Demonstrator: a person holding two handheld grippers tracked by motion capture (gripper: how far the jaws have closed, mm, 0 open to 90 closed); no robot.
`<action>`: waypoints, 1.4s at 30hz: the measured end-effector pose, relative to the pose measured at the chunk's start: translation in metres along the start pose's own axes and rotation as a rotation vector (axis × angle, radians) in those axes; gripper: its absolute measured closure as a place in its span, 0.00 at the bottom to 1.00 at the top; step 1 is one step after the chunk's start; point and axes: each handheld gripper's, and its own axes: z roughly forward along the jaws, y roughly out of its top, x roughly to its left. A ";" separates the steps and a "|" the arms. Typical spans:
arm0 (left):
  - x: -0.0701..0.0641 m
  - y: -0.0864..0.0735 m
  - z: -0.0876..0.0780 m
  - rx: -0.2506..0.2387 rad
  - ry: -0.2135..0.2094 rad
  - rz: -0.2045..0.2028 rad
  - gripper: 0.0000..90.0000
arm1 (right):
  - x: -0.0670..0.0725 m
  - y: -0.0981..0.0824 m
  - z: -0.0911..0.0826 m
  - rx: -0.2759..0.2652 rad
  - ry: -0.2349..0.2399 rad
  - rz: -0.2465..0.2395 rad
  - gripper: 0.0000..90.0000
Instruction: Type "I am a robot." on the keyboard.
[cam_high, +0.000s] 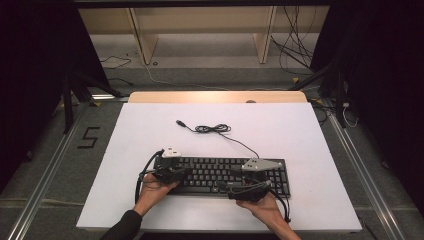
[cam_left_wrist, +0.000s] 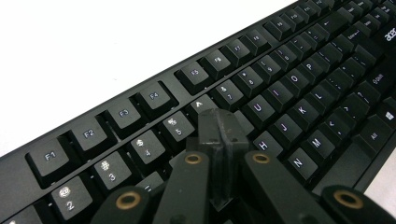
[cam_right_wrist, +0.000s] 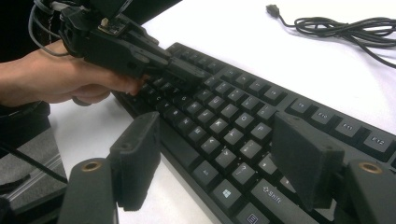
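A white table (cam_high: 150, 130) stood in a dim room, with pale wooden shelving and loose cables on the floor beyond its far edge. Toward the near edge of that table lay the keyboard (cam_high: 225, 175), flat and parallel to the person's side, its cord (cam_high: 220, 131) trailing away from its far edge in a loose coil to a plug.

The keyboard was a black full-size board with matte square keys, white legends and a row of function keys along the far side.

The left gripper (cam_left_wrist: 219, 135) hovered over the keyboard's left half, its jaws clenched together with nothing between them, the joined tips pointing down at the number row near the 6 key; whether they touched a cap could not be told. The right gripper (cam_right_wrist: 215, 163) stood at the keyboard's right near corner, jaws spread wide and empty above the keys.

The keyboard was probably light and stiff, a plastic slab likely to slide on the smooth tabletop if pushed sideways. Its keys would give under light pressure, so a closed tip pressing straight down suited them. To lift it, the thin bare end edges looked the safest hold.
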 end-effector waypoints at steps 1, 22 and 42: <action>0.000 0.000 0.000 0.000 0.000 0.000 0.99 | 0.000 0.000 0.000 -0.001 0.000 0.000 0.38; 0.002 -0.010 -0.044 -0.176 -0.070 -0.041 0.52 | -0.003 0.001 0.003 0.002 -0.011 -0.001 0.39; -0.001 -0.046 -0.083 -0.308 -0.077 -0.087 0.30 | 0.000 0.003 0.009 0.019 -0.008 -0.019 0.48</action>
